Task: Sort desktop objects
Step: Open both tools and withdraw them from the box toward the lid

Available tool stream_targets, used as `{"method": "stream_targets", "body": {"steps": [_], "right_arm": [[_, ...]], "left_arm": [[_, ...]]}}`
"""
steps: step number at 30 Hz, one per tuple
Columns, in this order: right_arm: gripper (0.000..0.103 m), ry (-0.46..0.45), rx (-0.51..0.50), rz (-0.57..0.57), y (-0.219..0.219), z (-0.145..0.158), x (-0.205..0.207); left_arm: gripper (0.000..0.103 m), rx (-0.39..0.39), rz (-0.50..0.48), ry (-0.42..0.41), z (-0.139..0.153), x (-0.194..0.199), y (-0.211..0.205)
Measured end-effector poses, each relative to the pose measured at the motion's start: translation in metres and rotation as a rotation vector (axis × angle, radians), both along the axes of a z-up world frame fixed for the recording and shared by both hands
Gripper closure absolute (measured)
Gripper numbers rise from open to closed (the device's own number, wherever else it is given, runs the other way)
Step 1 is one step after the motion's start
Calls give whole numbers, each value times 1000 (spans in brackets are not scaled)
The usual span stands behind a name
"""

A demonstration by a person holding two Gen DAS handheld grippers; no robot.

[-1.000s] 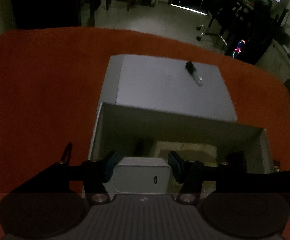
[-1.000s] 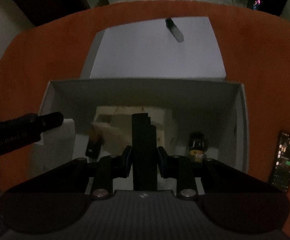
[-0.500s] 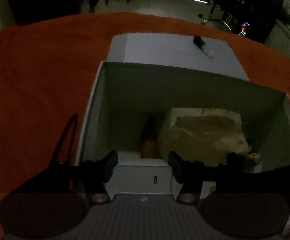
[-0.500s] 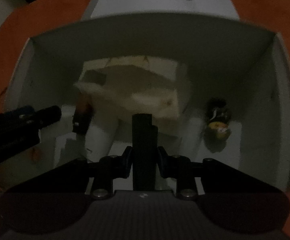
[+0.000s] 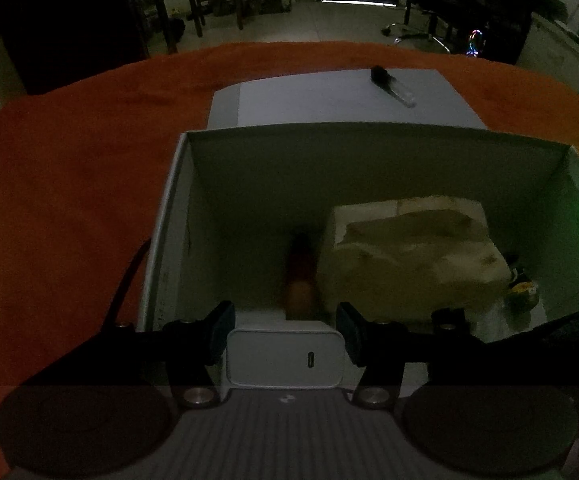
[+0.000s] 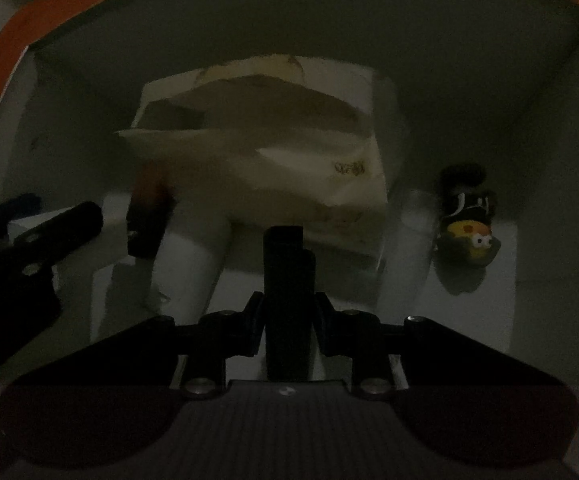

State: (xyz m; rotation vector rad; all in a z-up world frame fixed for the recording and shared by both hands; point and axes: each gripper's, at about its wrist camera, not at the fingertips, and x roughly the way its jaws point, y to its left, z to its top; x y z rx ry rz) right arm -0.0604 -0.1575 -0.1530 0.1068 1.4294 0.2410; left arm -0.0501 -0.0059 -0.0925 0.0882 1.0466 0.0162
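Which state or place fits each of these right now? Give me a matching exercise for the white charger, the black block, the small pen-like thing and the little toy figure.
Things:
1. white charger
2. black block
3. pen-like thing
4. toy figure

Places:
A. lying on the box lid
B. clamped in the right gripper
C. on the floor of the open box, at its right side
D. clamped in the left gripper

Pairs: 1-D, 2-B, 3-A, 4-C

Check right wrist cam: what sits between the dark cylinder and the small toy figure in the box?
The crumpled paper packet lies between the dark cylinder and toy figure, seen in the right wrist view.
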Motion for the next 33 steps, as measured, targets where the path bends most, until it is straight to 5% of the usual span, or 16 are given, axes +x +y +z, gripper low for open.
{"method": "stream_targets", "body": {"steps": [14,33], "right_arm": [[72,1,19,-3,-16,14,-11],[72,-112,36,-84,-60,118,51]], "left_arm": [[49,-36,4,5,10,5,-6],[47,-90,0,-22,58,63,-25]]}}
